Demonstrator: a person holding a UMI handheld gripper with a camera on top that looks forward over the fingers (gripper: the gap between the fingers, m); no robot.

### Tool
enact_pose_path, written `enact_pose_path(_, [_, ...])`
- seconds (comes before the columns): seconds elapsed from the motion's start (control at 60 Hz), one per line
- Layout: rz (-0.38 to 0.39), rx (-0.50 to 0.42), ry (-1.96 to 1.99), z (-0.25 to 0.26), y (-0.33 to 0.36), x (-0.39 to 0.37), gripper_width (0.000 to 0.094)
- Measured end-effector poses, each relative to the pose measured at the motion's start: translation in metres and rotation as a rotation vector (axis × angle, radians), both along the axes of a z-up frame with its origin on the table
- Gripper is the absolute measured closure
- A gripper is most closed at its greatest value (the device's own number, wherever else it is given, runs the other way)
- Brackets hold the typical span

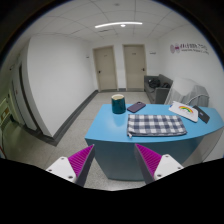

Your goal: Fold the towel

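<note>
A checked blue-and-white towel (156, 124) lies flat near the front edge of a blue table (110, 128). My gripper (114, 162) is well back from the table and below its top, with nothing between the fingers. Its two fingers, with magenta pads (80, 159), stand wide apart and open. The towel is beyond the fingers, ahead and a little to the right.
On the table stand a dark green cup (118, 103), a dark flat item (136, 107) and a white and yellow object (184, 110) at the right. White chairs (190, 93) stand behind the table. Two doors (104, 67) are in the far wall. Grey floor lies to the left.
</note>
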State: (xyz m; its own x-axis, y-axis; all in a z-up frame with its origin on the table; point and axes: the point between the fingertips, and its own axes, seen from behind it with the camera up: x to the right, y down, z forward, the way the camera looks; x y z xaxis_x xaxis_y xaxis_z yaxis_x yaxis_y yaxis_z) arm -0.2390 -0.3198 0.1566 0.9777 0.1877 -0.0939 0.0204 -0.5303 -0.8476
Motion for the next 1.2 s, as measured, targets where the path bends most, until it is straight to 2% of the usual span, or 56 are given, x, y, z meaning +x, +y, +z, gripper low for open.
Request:
enact_pose_path(0.117, [0.001,0.009,-0.042,-0.009,0.026,0.002,0.015])
enact_pose_path(0.267, [0.006,-0.008,-0.111,-0.046,0.087,0.007,0.0262])
enact_pose_path(0.533, [0.05,-0.019,-0.133,-0.1,0.222,0.012,0.025])
enact_pose_path(0.633, [0.051,-0.029,-0.185,-0.131,0.267,0.023,0.0291])
enact_pose_path(0.733, [0.071,-0.036,-0.206,-0.157,0.292,0.028,0.0433])
enact_pose_path(0.75, [0.069,-0.05,-0.209,-0.163,0.294,0.03,0.0421])
enact_pose_path(0.767, [0.069,-0.064,-0.207,-0.168,0.294,0.031,0.0483])
enact_pose_path(0.783, [0.072,-0.075,-0.202,-0.173,0.294,0.031,0.0503])
enact_pose_path(0.817, [0.079,-0.043,-0.185,-0.169,0.298,0.029,0.054])
enact_pose_path(0.883, [0.084,-0.04,-0.211,-0.171,0.299,0.036,0.0685])
enact_pose_path(0.9, [0.078,-0.035,-0.211,-0.171,0.299,0.037,0.0687])
enact_pose_path(0.917, [0.062,-0.036,-0.218,-0.171,0.3,0.042,0.0758])
enact_pose_path(0.933, [0.047,-0.033,-0.23,-0.171,0.301,0.046,0.0871])
enact_pose_path(1.1, [0.035,-0.041,-0.184,-0.165,0.3,0.045,0.093])
enact_pose_path(1.2, [0.03,0.013,-0.081,-0.114,0.306,0.056,0.0931])
